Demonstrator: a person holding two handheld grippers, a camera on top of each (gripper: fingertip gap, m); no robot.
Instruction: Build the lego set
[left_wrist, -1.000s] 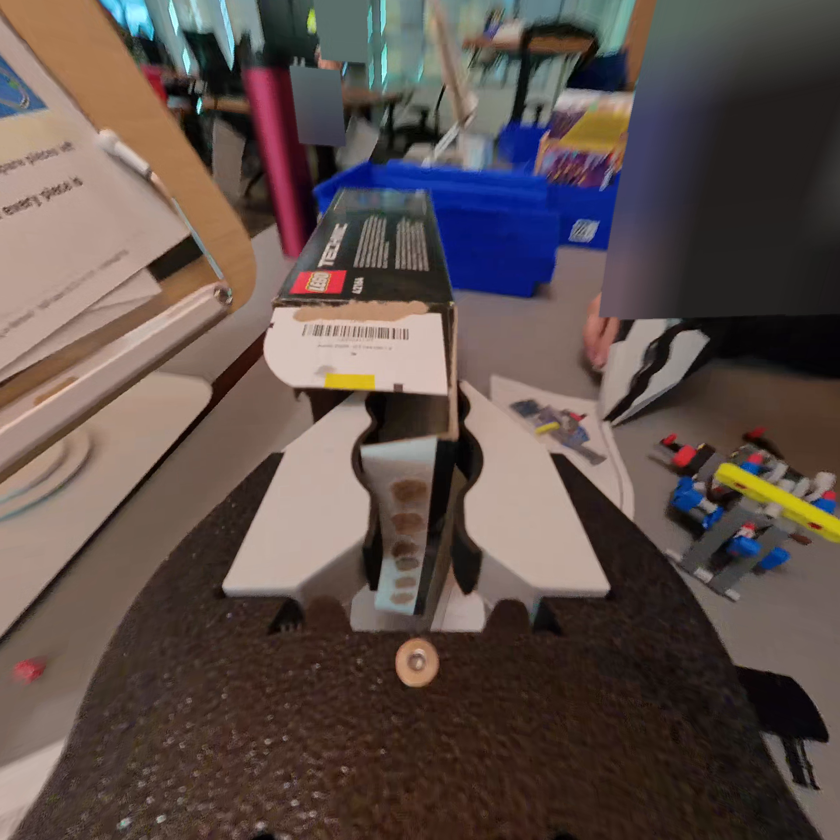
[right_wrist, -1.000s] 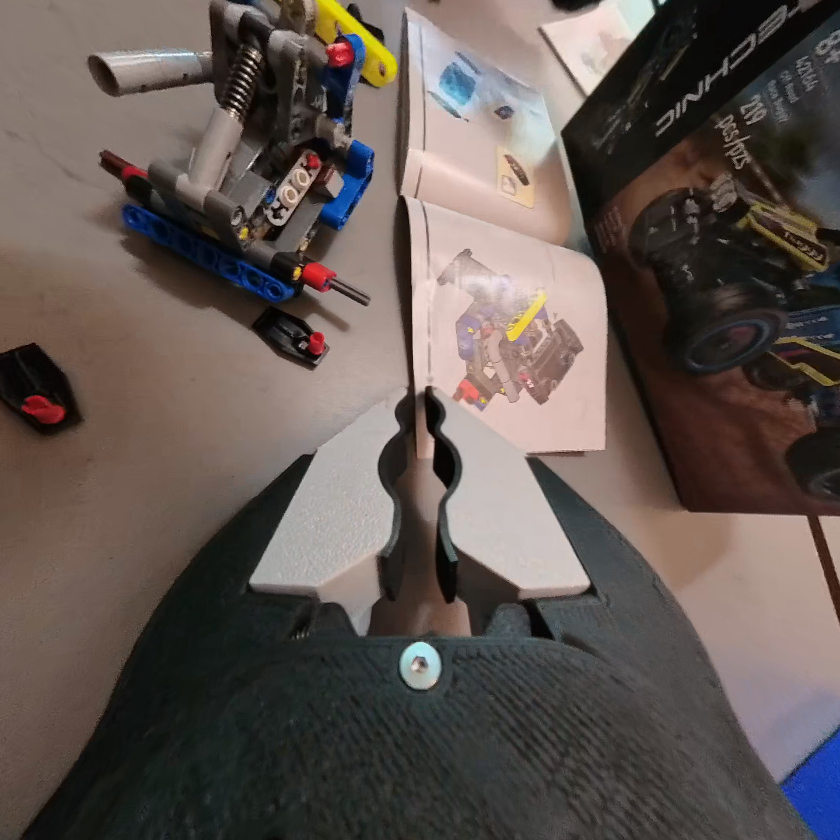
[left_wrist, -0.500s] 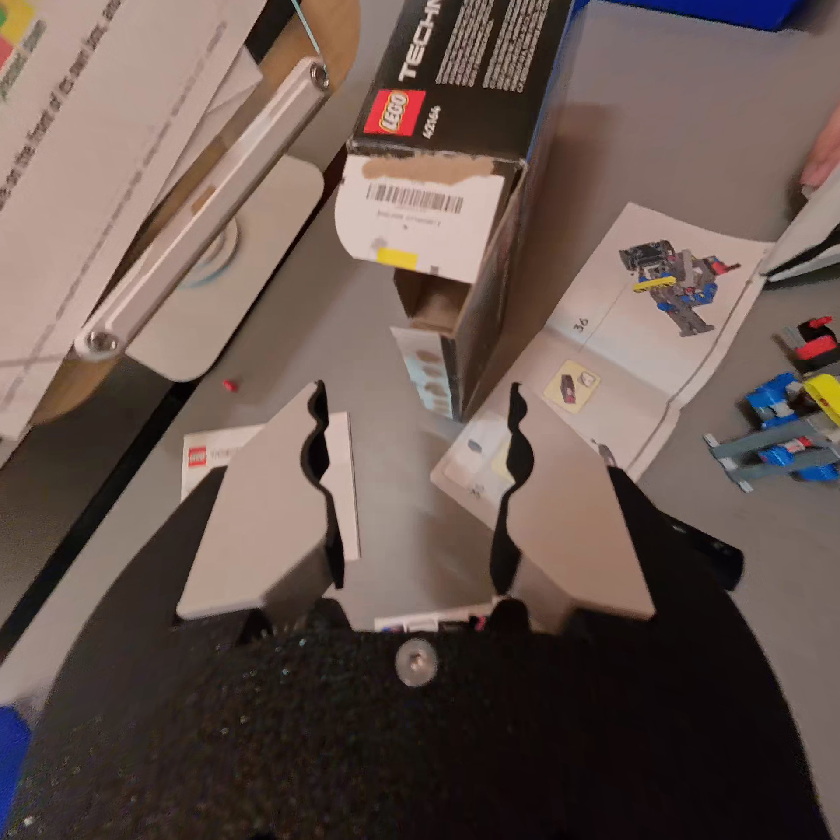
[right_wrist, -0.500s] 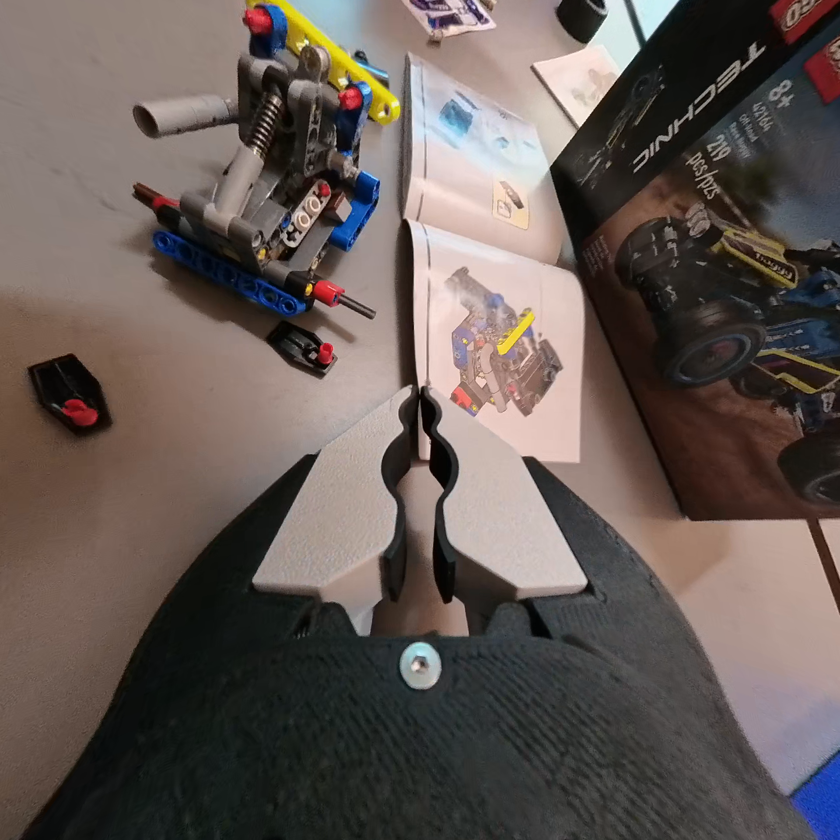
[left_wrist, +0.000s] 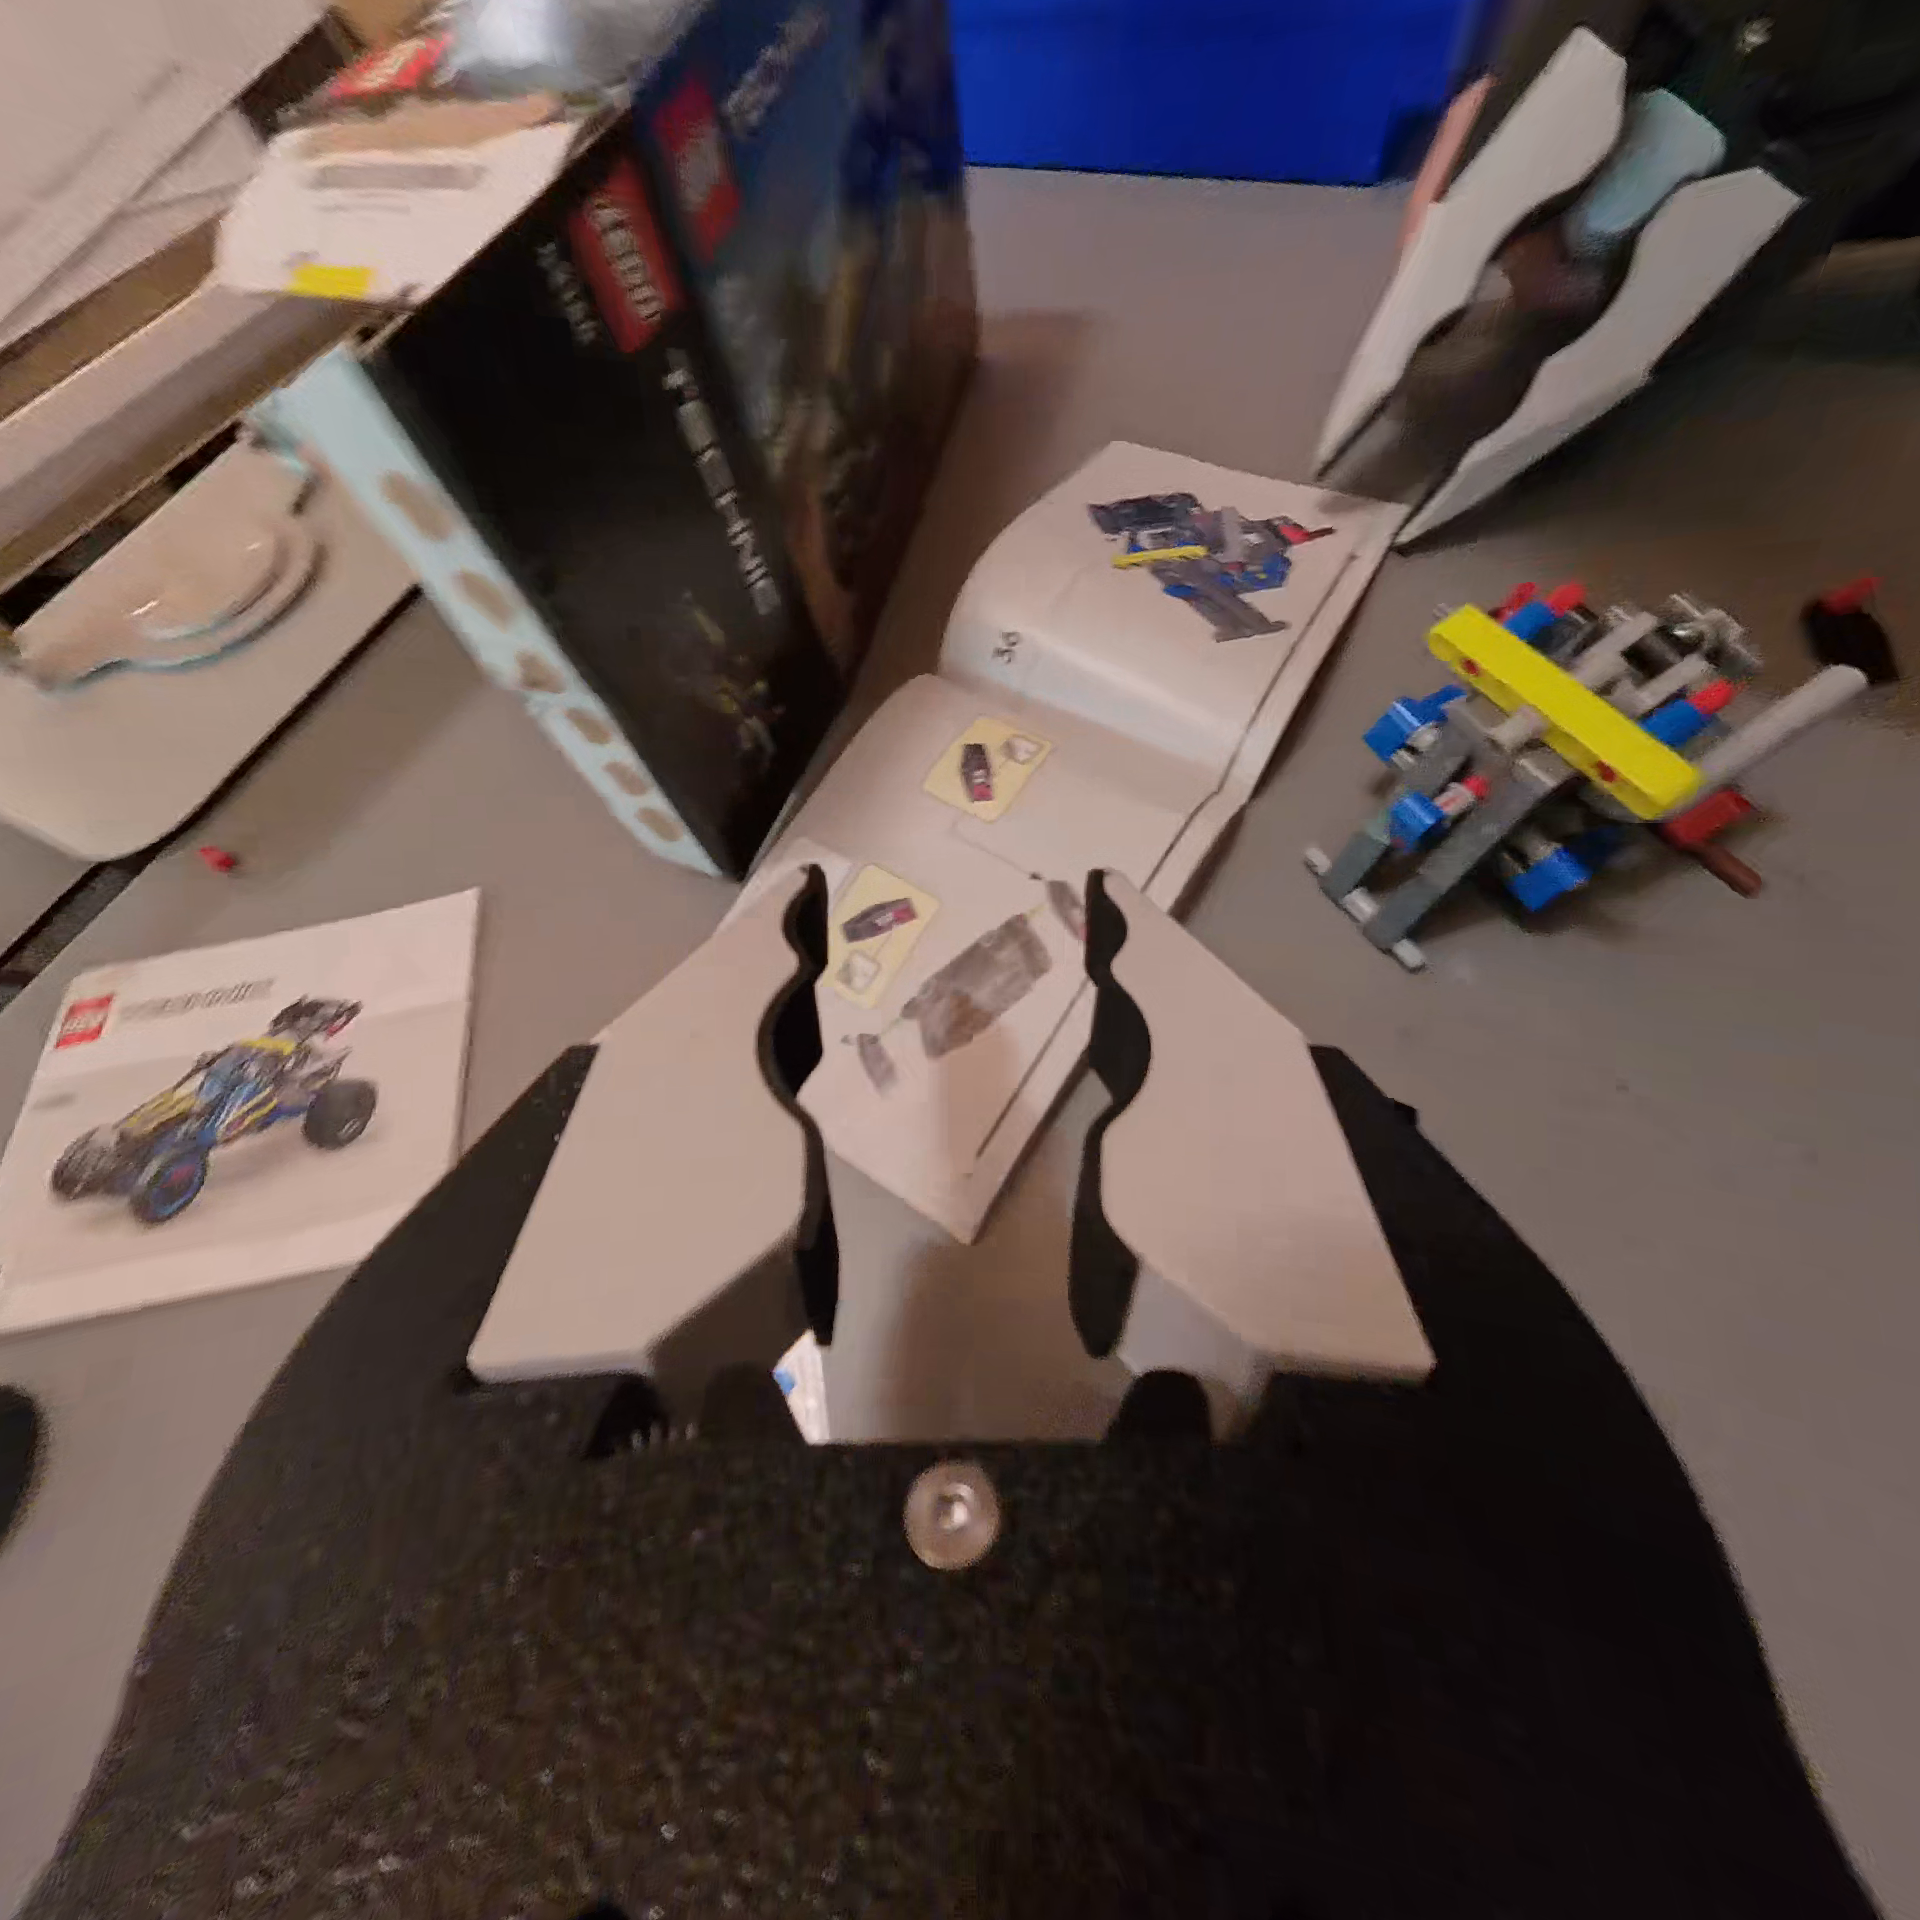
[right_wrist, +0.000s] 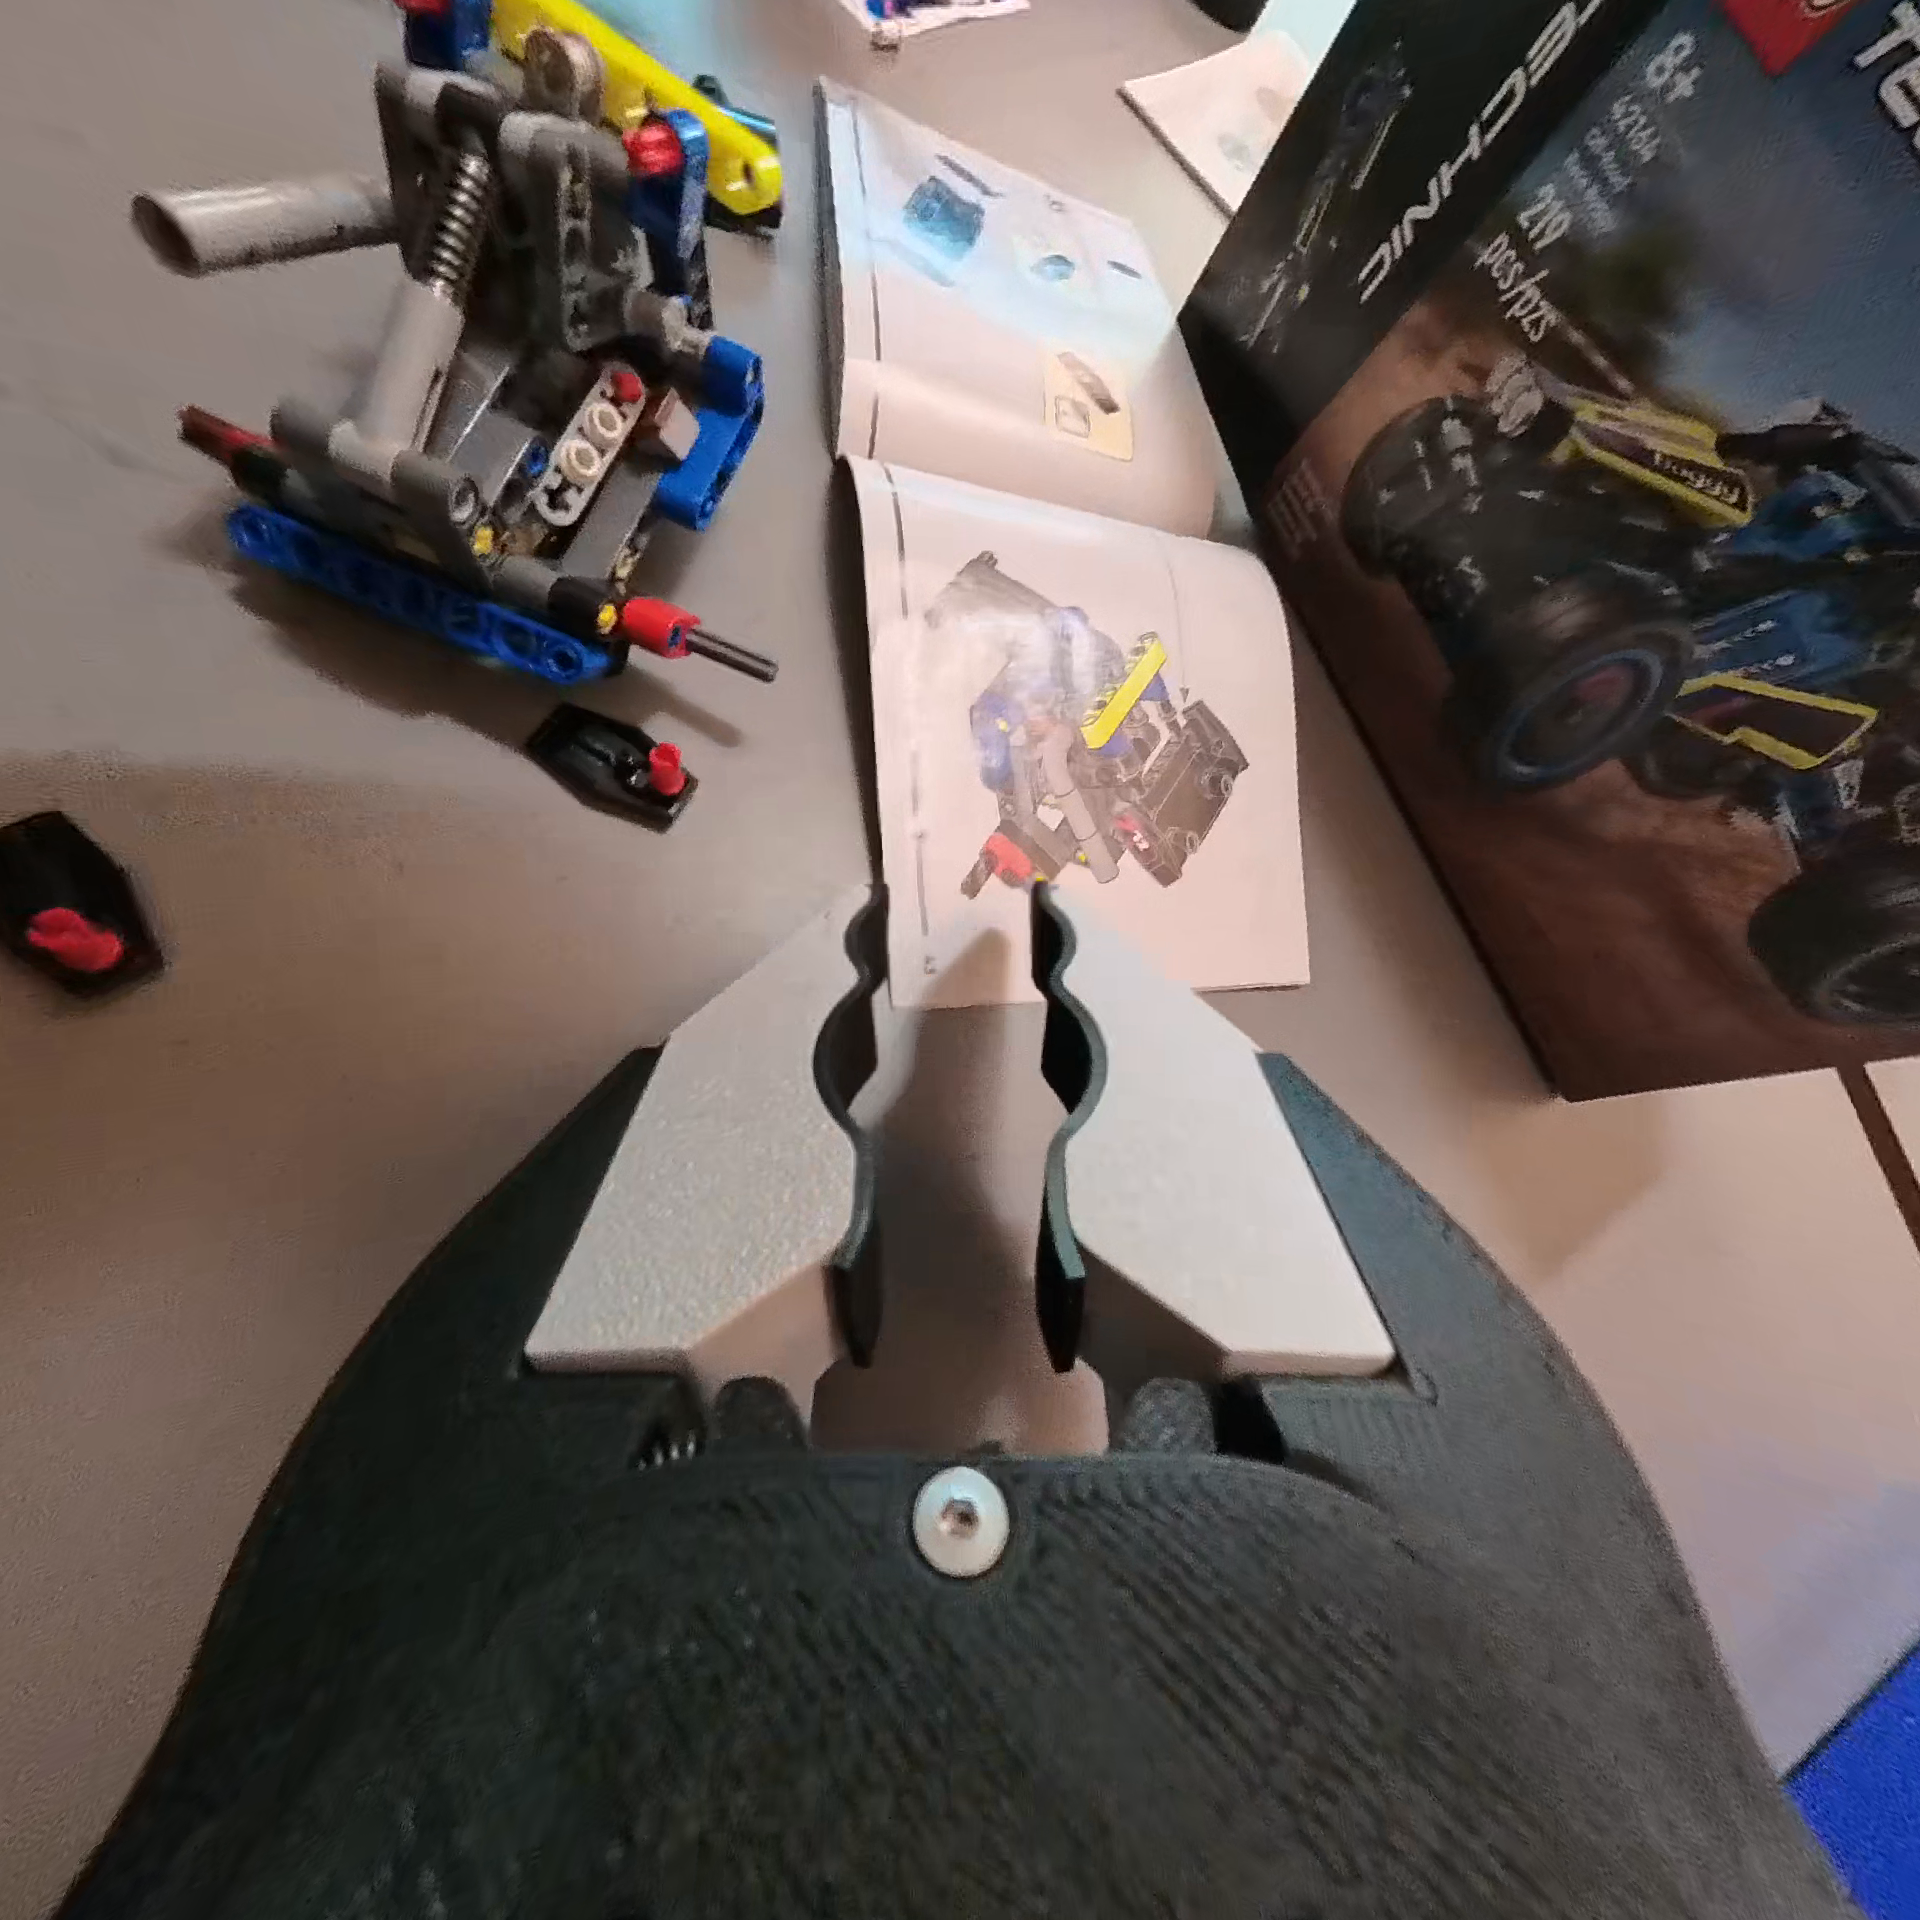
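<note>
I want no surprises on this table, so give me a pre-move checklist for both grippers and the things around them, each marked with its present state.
1. Left gripper holds nothing, fingers apart: ok.
2. Right gripper holds nothing, fingers apart: ok.
3. Open instruction booklet lies flat on the table: not ok, its pages curl up.
4. Toy box stands upright beside the booklet: ok.
5. Brick model stands apart from both grippers: ok.
6. Left fingers touching the booklet page: cannot tell.
</note>
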